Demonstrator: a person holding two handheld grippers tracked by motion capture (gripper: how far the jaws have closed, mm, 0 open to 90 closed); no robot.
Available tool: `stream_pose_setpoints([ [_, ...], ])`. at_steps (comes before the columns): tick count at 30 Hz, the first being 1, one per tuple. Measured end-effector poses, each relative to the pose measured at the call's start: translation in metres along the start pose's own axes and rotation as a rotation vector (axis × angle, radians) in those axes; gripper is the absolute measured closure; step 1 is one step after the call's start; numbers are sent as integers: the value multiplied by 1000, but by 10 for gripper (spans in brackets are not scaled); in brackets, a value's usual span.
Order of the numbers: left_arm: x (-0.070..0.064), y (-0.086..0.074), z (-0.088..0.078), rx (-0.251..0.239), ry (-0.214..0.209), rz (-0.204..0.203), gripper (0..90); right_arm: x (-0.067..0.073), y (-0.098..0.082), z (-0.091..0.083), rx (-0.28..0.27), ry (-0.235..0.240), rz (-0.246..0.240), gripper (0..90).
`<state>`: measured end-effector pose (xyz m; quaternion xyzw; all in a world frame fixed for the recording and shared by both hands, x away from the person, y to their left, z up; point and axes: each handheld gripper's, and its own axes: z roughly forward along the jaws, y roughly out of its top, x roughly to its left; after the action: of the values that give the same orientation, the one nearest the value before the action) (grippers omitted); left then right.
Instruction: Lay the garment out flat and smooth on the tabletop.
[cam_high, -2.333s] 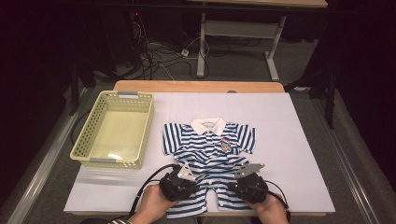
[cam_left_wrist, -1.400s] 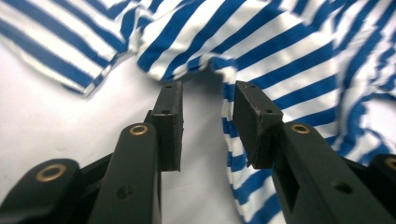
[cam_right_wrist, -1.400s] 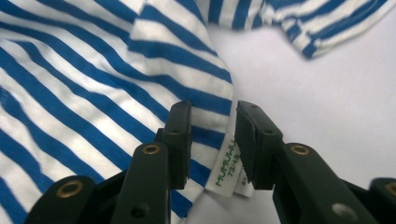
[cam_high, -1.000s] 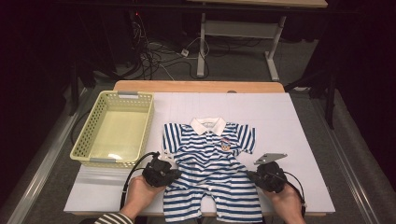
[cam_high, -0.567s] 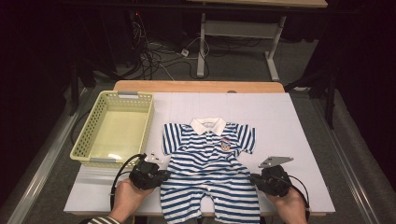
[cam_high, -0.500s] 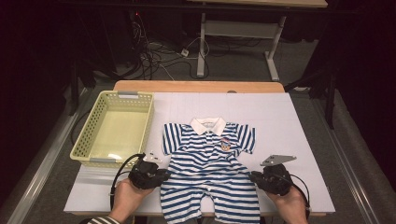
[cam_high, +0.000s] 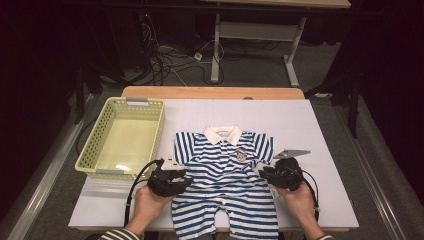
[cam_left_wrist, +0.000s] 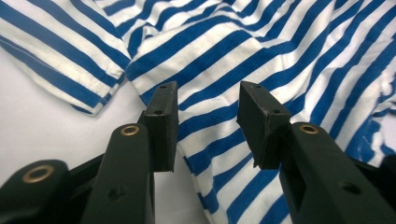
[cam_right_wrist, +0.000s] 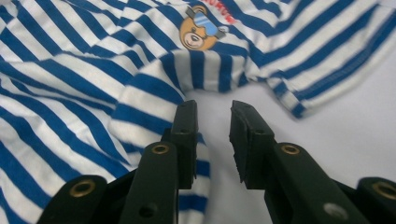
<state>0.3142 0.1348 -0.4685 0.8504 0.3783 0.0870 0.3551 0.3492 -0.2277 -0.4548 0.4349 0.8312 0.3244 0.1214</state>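
This looks like a lab or recording room, dark around one lit desk (cam_high: 320, 130) with a white sheet over its wooden top. Behind the desk, loose cables and a power strip (cam_high: 175, 60) lie on grey carpet, beside a second metal-framed table (cam_high: 255, 30).

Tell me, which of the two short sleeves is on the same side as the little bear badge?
The sleeve on the romper's right in the high view, farthest from the yellow basket; the bear badge sits beside it.
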Motion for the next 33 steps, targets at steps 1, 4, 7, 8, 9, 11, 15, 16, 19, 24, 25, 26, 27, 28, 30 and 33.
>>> stream_pose_setpoints([
  [1,0,0,1,6,6,3,553,2,2,3,3,4,-2,707],
  [4,1,-1,3,12,23,3,542,8,6,9,13,15,-9,673],
  [7,4,-3,5,17,16,-14,531,14,9,13,12,31,-20,629],
  [8,4,-3,5,22,16,-12,531,16,9,15,18,32,-23,621],
  [9,4,-3,6,26,17,-11,531,17,9,16,21,32,-27,620],
  [11,4,-3,7,27,15,-13,530,21,10,21,39,29,-41,621],
  [15,3,-3,9,38,13,-7,530,29,10,29,81,-12,-108,715],
  [16,3,-3,9,40,11,-6,530,31,10,29,84,-11,-129,786],
  [19,2,-4,10,44,10,-6,530,36,10,29,94,0,-146,877],
  [24,2,-5,10,51,7,1,530,35,10,27,100,-3,-152,888],
  [25,2,-5,10,52,6,3,530,34,10,25,98,-9,-151,888],
  [26,2,-5,10,52,5,3,530,32,10,23,94,-13,-141,888],
  [27,2,-5,10,52,4,1,530,29,10,20,85,-15,-133,888],
  [28,2,-6,10,52,3,-1,530,25,9,17,78,-19,-121,888],
  [30,2,-6,11,58,-1,0,531,18,8,11,66,-38,-105,888],
  [33,3,-5,12,65,-5,0,534,6,6,2,54,-83,-84,888],
])
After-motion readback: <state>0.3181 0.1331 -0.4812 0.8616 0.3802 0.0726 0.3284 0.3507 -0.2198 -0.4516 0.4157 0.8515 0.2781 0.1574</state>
